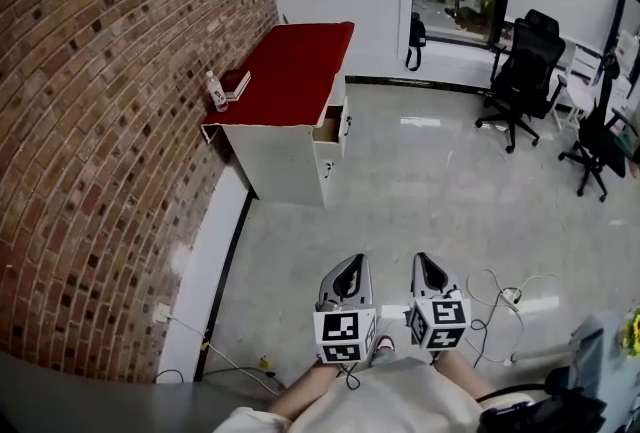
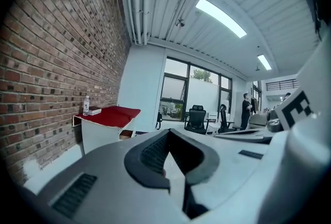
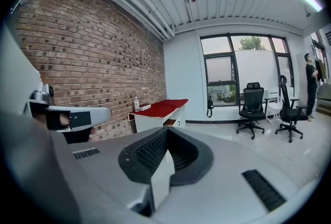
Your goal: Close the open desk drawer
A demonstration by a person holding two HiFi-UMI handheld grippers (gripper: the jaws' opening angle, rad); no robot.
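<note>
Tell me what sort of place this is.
Probably an office: a red-topped desk stands against a brick wall, and black swivel chairs sit on a glossy floor near large windows.

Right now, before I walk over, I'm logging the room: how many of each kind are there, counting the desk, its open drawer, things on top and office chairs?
Desk: 1
Open drawer: 1
Bottle: 1
Book: 1
Black office chairs: 2
Total: 6
</note>
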